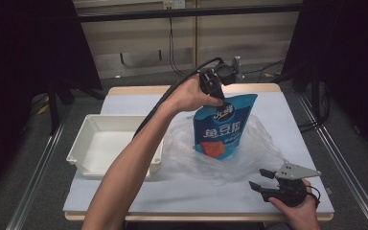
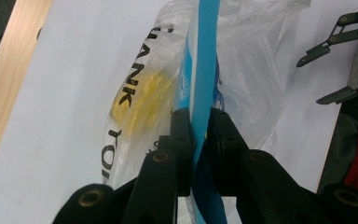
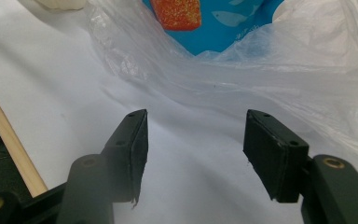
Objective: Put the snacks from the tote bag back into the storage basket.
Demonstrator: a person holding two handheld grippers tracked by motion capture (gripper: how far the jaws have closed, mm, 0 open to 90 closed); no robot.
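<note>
A: High view first. What is the left gripper point(image 1: 219, 98) doing?

B: It comes down from above onto the top edge of a blue foil snack pouch with white lettering and an orange picture point(image 1: 223, 127). The pouch stands upright near the middle of the white table point(image 1: 139, 196), inside a crumpled clear plastic bag point(image 1: 258, 148).

A: And beside it?

B: A shallow white plastic tray point(image 1: 84, 139) sits left of the bag, its near right corner hidden under the person's forearm. The right gripper point(image 1: 261, 179) rests low at the near right corner of the table, just short of the bag's edge, touching nothing.

A: Left gripper view?

B: The two black jaws are pinched on the pouch's thin top seam point(image 2: 204, 56), one pad point(image 2: 182, 135) on each face. The seam runs straight up between them. The clear bag point(image 2: 256, 70) spreads behind, with black letters and something yellow showing through it. The other gripper point(image 2: 340, 60) is at far right, jaws parted.

A: Right gripper view?

B: Its fingers point(image 3: 133, 140) stand spread, bare table between them. The clear bag's hem point(image 3: 270, 79) lies ahead, apart from the pads; the pouch's blue bottom point(image 3: 223, 28) and orange picture show beyond.
</note>
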